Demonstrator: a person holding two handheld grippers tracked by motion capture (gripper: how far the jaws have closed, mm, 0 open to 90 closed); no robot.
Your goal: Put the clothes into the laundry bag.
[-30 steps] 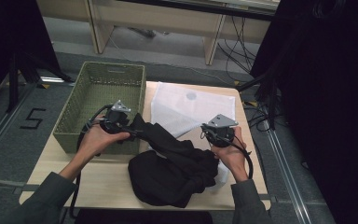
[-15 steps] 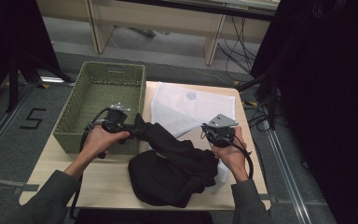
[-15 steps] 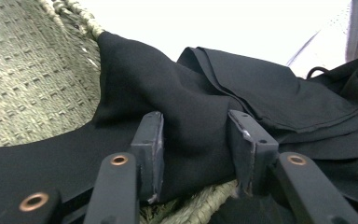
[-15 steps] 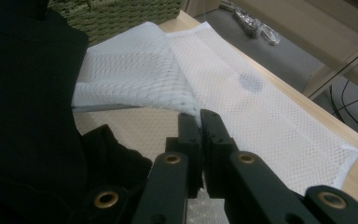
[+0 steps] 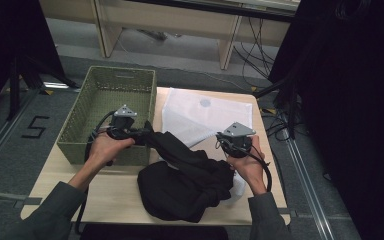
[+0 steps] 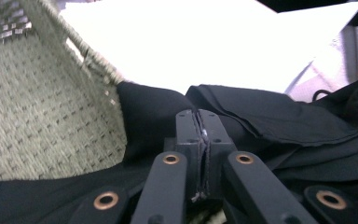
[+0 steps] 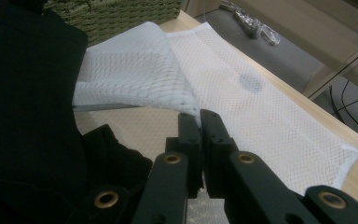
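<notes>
Left gripper has drifted further left and a bit toward the basket since the earlier high views, dragging one end of the black garment with it; right gripper has barely shifted; the stretch of cloth between the hands looks a little longer and tauter, which reads as the garment being pulled open or lifted toward the basket, though most of it still sits heaped on the bench.

Left fingers are pressed together with a thin fold of black fabric pinched between them, clear in the left gripper view; the woven wall of the green basket is right beside them, near touching the cloth. Right fingers are closed tight too; whether they trap cloth cannot be told; in the right gripper view they sit just over the edge of the white mesh bag, with the black garment bunched at their left.

Garment position: front middle of the bench, one end raised at the basket's near right corner, the far part overlapping the mesh bag.

Edges and room: basket rim is the nearest obstacle for the left hand, fabric could snag on the weave; basket interior looks open; bare bench lies front left; the bench's right edge is close to the right hand, little slack there; mesh bag could get dragged along.
</notes>
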